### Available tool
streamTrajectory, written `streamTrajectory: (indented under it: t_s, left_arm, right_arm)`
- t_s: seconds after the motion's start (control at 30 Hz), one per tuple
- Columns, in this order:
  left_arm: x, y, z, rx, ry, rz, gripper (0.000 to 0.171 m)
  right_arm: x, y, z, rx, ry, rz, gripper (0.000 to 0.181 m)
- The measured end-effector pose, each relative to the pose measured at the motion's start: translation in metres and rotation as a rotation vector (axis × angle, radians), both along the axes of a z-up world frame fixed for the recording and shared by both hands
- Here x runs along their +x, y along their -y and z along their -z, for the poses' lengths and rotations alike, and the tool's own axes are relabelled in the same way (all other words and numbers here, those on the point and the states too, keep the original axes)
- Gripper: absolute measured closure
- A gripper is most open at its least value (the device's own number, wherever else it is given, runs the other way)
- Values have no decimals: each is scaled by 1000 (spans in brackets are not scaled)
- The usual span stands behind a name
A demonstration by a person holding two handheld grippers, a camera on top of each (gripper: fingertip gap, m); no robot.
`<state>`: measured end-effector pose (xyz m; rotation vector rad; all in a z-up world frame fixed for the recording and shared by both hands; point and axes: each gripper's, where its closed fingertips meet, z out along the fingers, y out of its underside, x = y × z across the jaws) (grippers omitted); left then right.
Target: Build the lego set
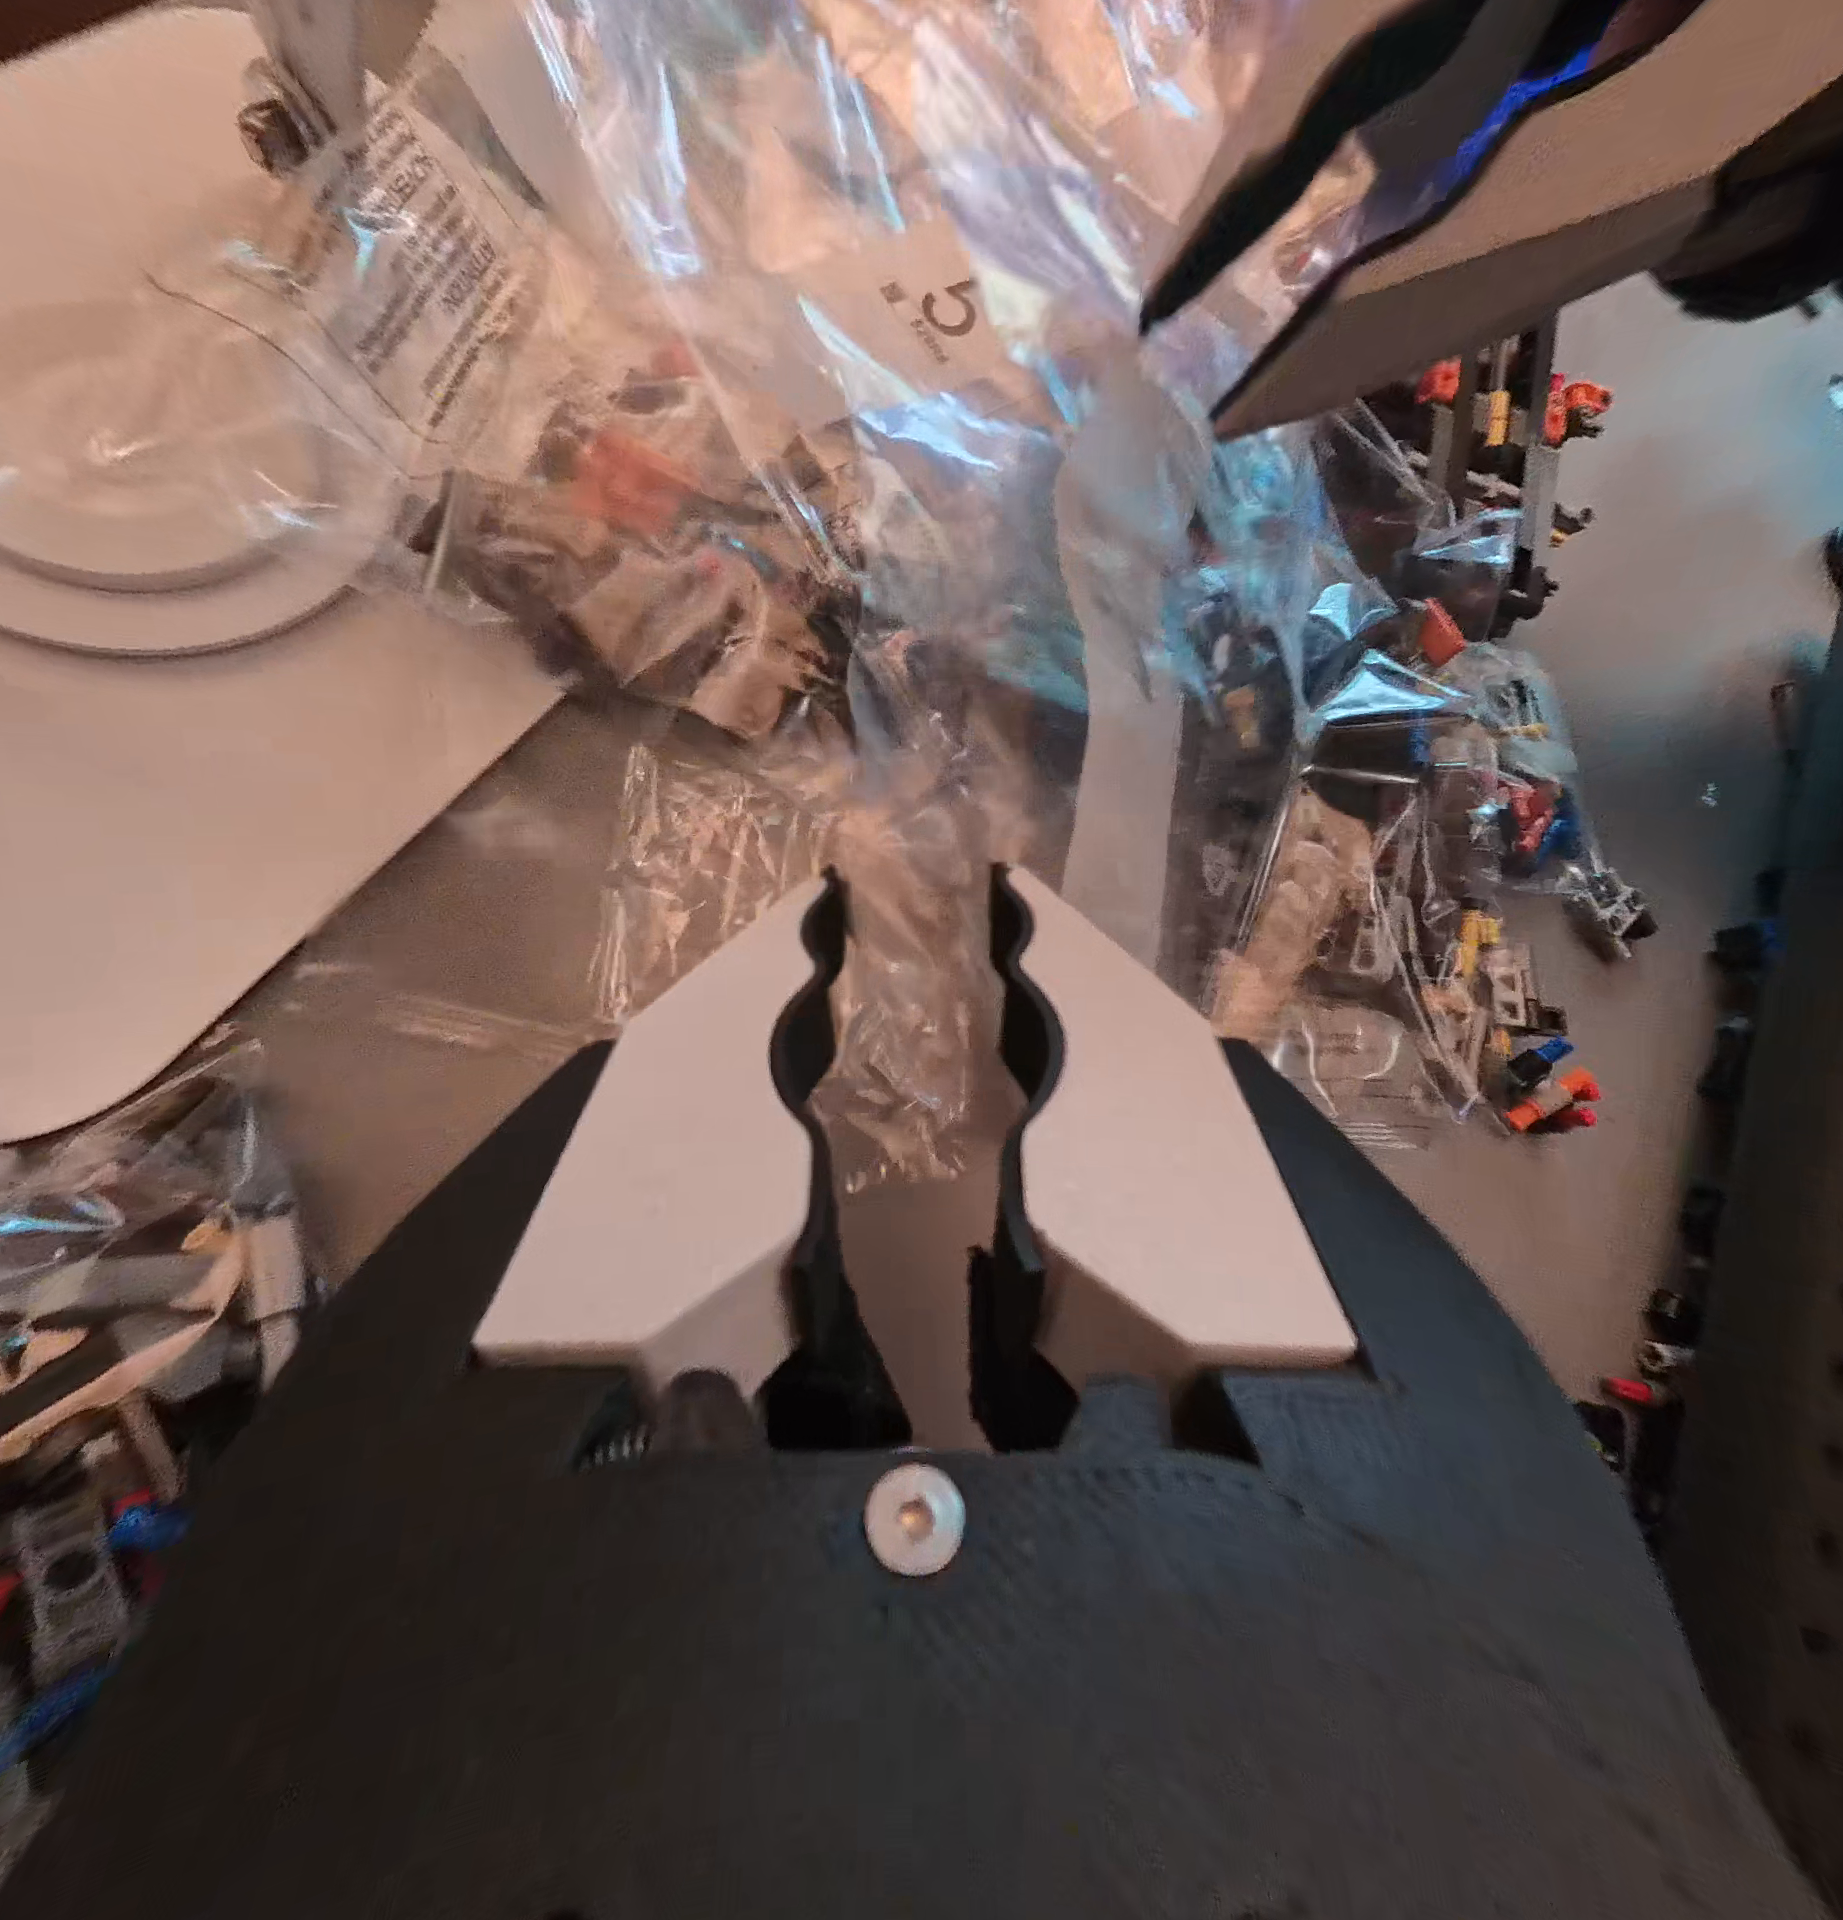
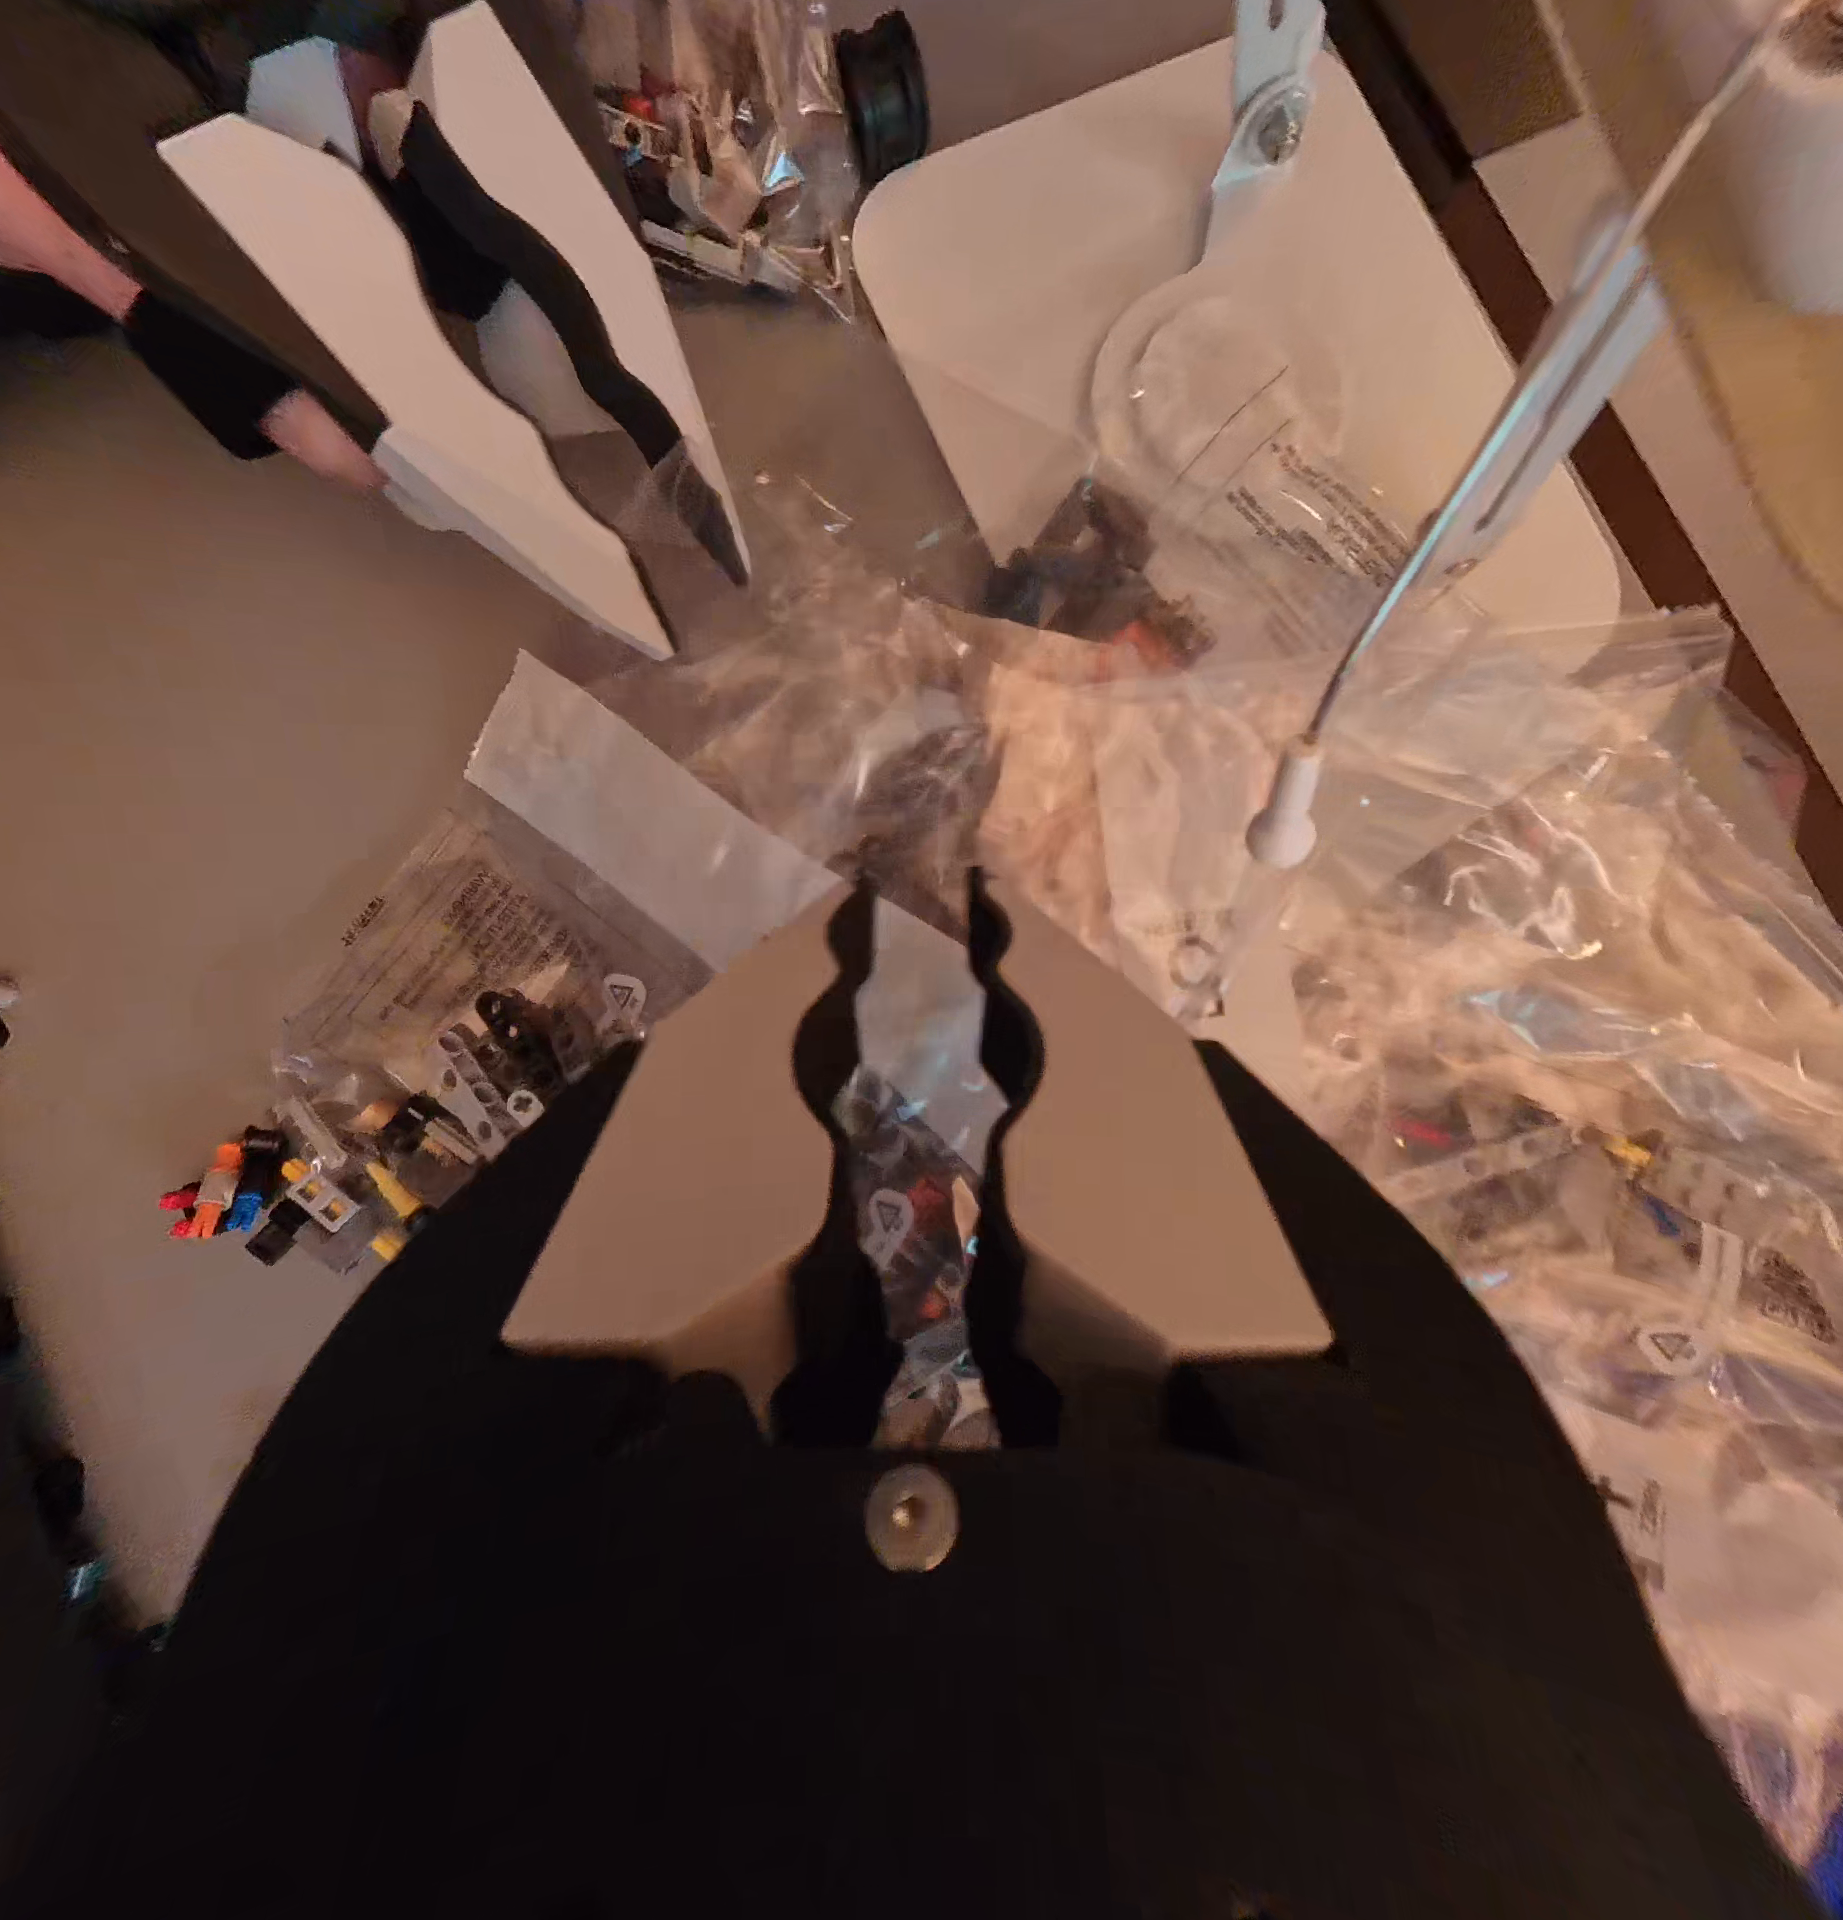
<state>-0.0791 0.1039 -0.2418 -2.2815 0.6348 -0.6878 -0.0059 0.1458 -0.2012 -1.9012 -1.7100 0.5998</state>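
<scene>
Bag: your clear bag (image 1: pixel 751 582) of dark and red lego parts sits upper centre in the left wrist view, stretched between your two grippers; in the right wrist view it is just above centre (image 2: pixel 1083 613).
Left gripper: your left gripper (image 1: pixel 912 883) has its jaws narrowly apart with crumpled bag plastic running between them; you cannot tell whether the plastic is truly pinched. In the right wrist view it reaches in from the upper left (image 2: pixel 704 613), tips at the bag's edge.
Right gripper: your right gripper (image 2: pixel 917 894) has its jaws narrowly apart, bag film lying between them near the tips; grip unclear. In the left wrist view it enters from the upper right (image 1: pixel 1187 364), over the bag.
Hand: your gloved hand (image 2: pixel 221 384) shows at the upper left of the right wrist view, behind the left gripper.
Other bags: a smaller bag (image 2: pixel 460 1039) lies lower left of centre in the right wrist view; a heap of bags (image 2: pixel 1571 1143) fills the right side.
Loose pieces: small coloured pieces (image 2: pixel 242 1195) lie at the left edge, beside the smaller bag.
Lamp: a white lamp base (image 2: pixel 1052 291) sits at upper right, partly under the bag.
Surface: the grey surface (image 2: pixel 169 779) carries all of it.
</scene>
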Motion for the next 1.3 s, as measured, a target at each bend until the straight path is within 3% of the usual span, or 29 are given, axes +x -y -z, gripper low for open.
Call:
streamTrajectory:
  t_s: [0.03,0.13,0.37,0.53,0.6,0.73,0.87,1.07,1.3]
  left_arm:
    - [2,0,-1,1,14,5,154]
    - [3,1,-4,23,6,20,170]
    - [0,-5,-25,153,-25,16,171]
    - [-6,-11,-58,317,-34,-20,171]
    - [-3,-10,-76,414,-47,-16,171]
    - [-13,-11,-101,589,-223,-69,171]
    - [-17,-5,-133,776,-271,-86,171]
    - [-12,0,-119,760,-270,14,171]
    - [-25,-7,-114,731,-285,-48,171]
  right_arm:
    - [-2,2,-1,1,-12,-12,181]
    - [-1,3,-3,-1,-16,-19,181]
    - [10,-8,-37,5,-148,28,176]
    - [18,-18,-41,3,-155,79,151]
    - [19,-19,-40,-1,-151,80,149]
    - [20,-18,-42,-12,-163,74,149]
    - [21,-14,-46,-20,-178,53,151]
    - [22,-4,-45,-46,-167,2,151]
    - [33,8,-34,-97,-97,-51,148]
